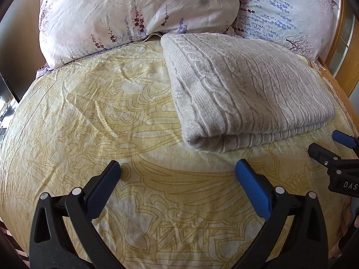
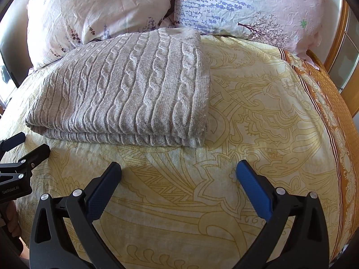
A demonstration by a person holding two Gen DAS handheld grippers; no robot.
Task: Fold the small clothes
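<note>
- Left wrist view: the left hand-held gripper gapes wide and empty over the bed; the folded cable-knit sweater lies beyond it, just short of the pillows.
- Right wrist view: the right hand-held gripper is equally wide and empty, near the sweater's layered front edge. The knit looks soft, thick and floppy; pinch all layers at a corner.

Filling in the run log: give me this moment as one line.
sweater: folded on bedspread | left gripper: open, empty | right gripper: open, empty | pillows: behind
</note>
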